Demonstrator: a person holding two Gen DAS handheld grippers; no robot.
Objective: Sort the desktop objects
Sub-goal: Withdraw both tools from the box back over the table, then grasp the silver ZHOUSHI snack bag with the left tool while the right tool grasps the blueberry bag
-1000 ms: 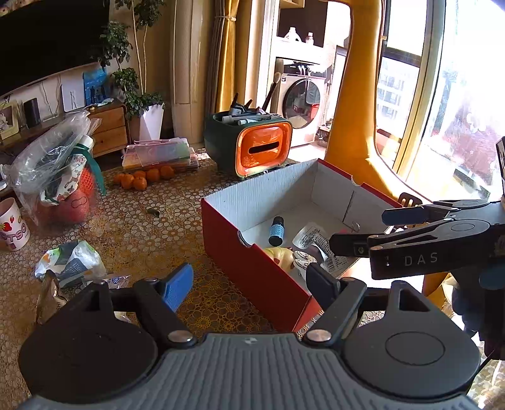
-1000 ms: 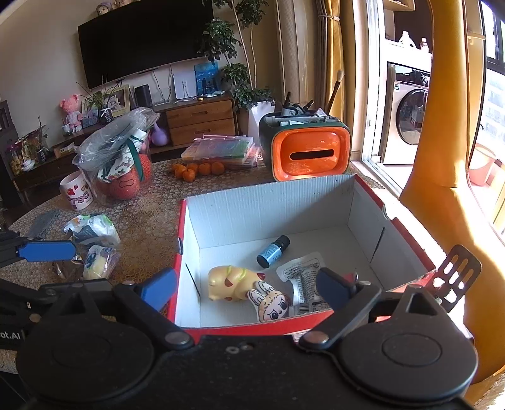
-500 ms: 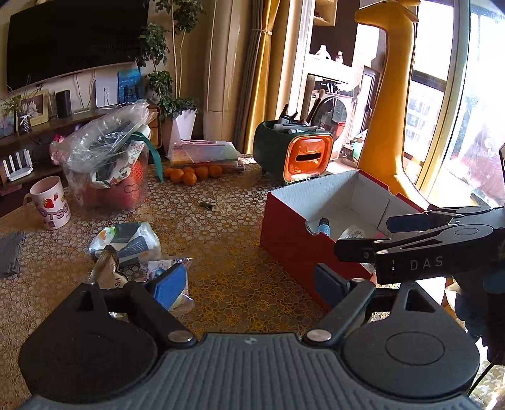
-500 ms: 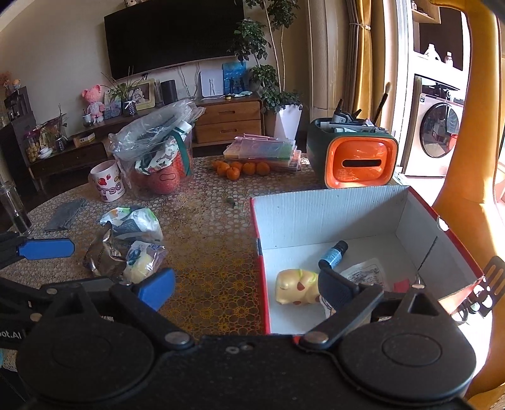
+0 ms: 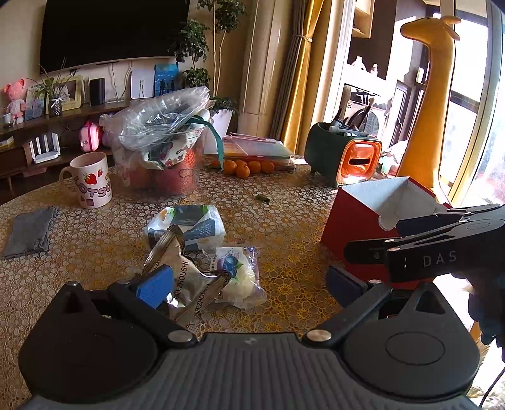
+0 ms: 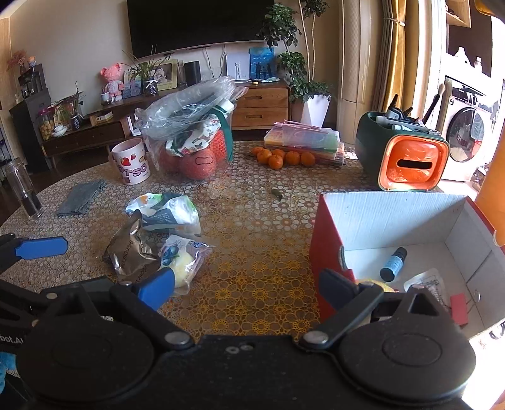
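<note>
- The table [image 5: 284, 220] carries a gold cloth patterned with small rings and flowers; it fills the middle and lower part of both views.
- The left gripper [image 5: 249, 280] sits at the bottom of the left wrist view, its jaws opening wide with nothing gripped; the silver snack bag [image 5: 186, 284] lies on the cloth just past its left blue pad.
- The right gripper [image 6: 246, 287] sits at the bottom of the right wrist view, jaws spread wide and empty over bare cloth.
- Beside the silver bag lie a blueberry-print packet [image 5: 236, 271] and, just behind, a white-and-blue pouch [image 5: 186, 220], all three close together in the centre.
- The red box [image 6: 328, 246] with white inner walls stands at the right of the frame; a small blue bottle [image 6: 393, 263] lies on its floor.
- At the upper centre, a clear plastic bag [image 6: 189, 126] bulges with goods, a strawberry mug [image 6: 131, 161] to its left.
- Oranges [image 6: 281, 157] line up before a flat plastic case, and a green-and-orange organiser [image 6: 407, 157] stands at the upper right.
- A folded grey cloth [image 5: 30, 230] lies at the left edge.
- Behind the table, a dark television [image 6: 199, 22] hangs above a low wooden cabinet; a yellow giraffe figure [image 5: 432, 94] stands by the bright window.
</note>
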